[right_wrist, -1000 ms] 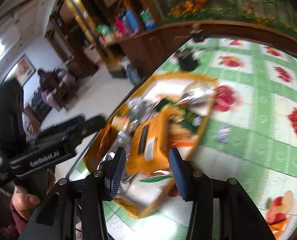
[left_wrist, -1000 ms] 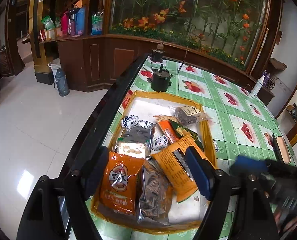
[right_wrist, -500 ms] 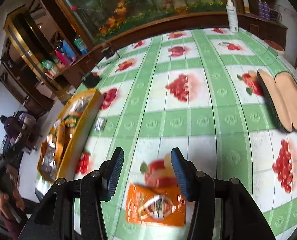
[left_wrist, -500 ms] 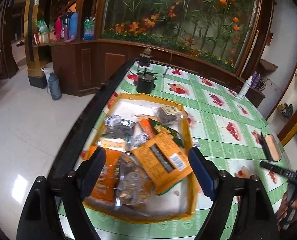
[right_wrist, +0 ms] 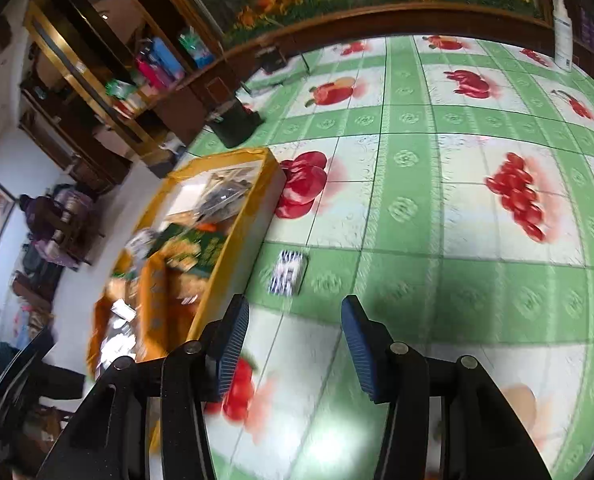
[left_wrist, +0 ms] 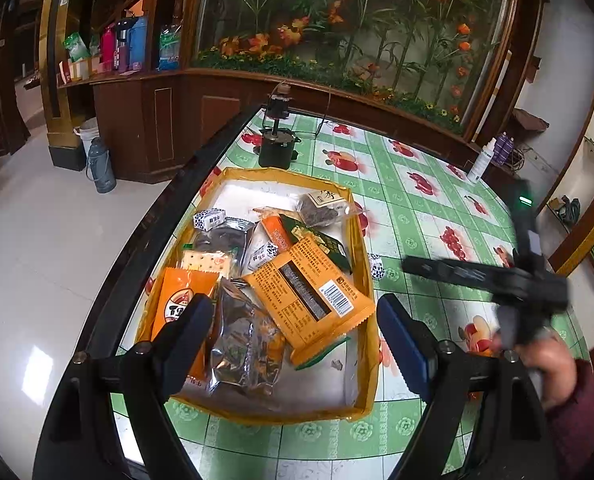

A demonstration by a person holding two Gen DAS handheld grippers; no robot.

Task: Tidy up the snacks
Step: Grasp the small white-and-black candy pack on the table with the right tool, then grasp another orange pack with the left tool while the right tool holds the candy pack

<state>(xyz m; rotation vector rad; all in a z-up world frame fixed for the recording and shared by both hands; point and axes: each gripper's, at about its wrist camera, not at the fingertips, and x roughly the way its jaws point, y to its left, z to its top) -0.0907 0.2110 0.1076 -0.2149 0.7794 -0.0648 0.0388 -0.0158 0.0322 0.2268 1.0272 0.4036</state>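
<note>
A yellow tray (left_wrist: 371, 320) on the green fruit-print tablecloth holds several snack packets: a large orange packet (left_wrist: 309, 292), a silver packet (left_wrist: 241, 344), an orange pouch (left_wrist: 177, 296) and a dark green one (left_wrist: 317, 240). My left gripper (left_wrist: 293, 340) is open and empty, hovering over the tray's near end. A small blue-and-white packet (right_wrist: 287, 272) lies on the cloth just right of the tray (right_wrist: 233, 240); it also shows in the left wrist view (left_wrist: 375, 266). My right gripper (right_wrist: 293, 344) is open and empty, just short of that packet, and appears blurred in the left wrist view (left_wrist: 413, 266).
A black pot (left_wrist: 276, 152) stands beyond the tray's far end. A white bottle (left_wrist: 481, 162) stands at the table's far right edge. The table's dark left rim (left_wrist: 145, 240) drops to a tiled floor. A wooden counter and flower display back the table.
My right gripper swung back left from the orange packet lying on the open cloth toward the tray's right side. My left gripper stayed over the tray, open.
</note>
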